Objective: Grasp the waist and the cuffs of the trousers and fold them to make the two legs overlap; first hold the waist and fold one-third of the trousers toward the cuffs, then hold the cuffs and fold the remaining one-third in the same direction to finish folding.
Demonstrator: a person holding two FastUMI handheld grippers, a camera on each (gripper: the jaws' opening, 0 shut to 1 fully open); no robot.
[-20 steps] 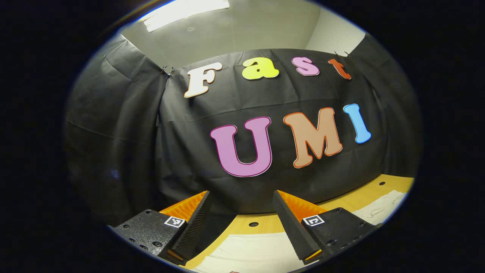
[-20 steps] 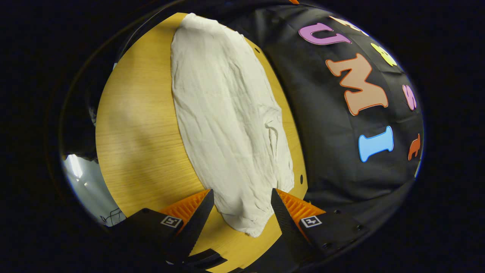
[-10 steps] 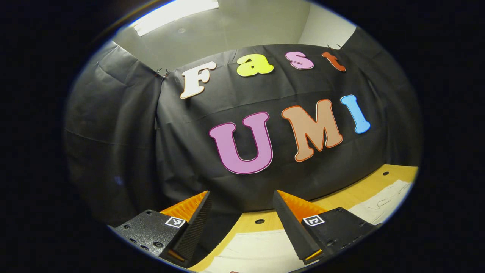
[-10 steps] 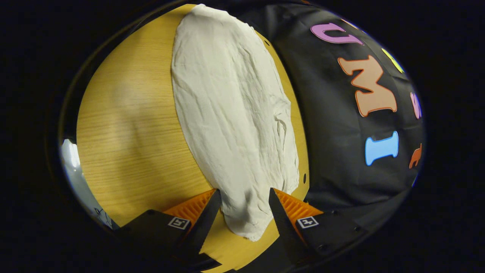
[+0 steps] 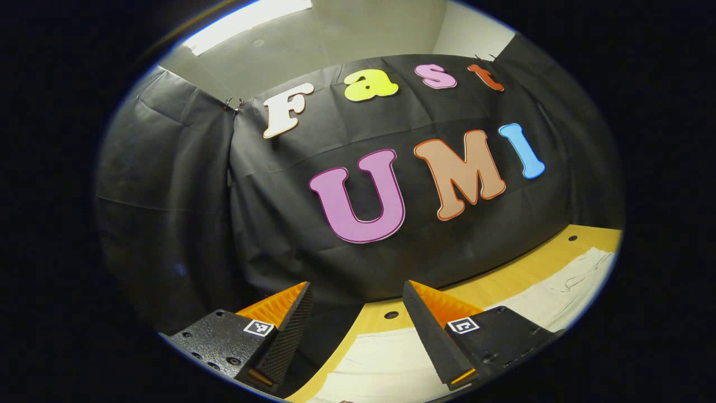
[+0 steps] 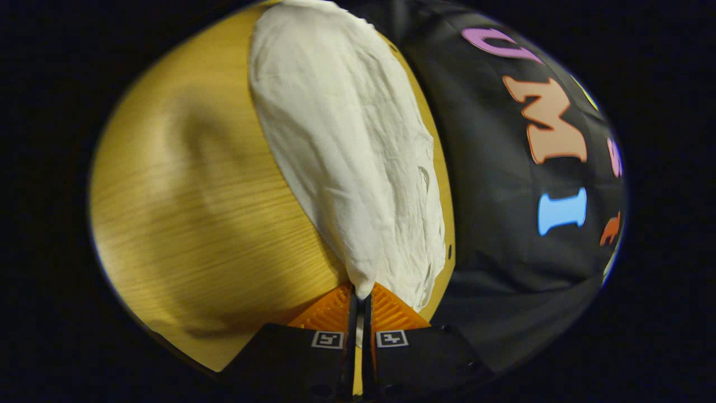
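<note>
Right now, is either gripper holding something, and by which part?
The right gripper pinches the white cloth trousers at their near end; the left gripper holds nothing.

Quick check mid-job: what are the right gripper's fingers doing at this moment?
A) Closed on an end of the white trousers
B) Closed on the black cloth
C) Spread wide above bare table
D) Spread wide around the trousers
A: in the right gripper view the right gripper has its fingers drawn almost together with the near end of the white trousers pinched between them, over the wooden table.
</note>
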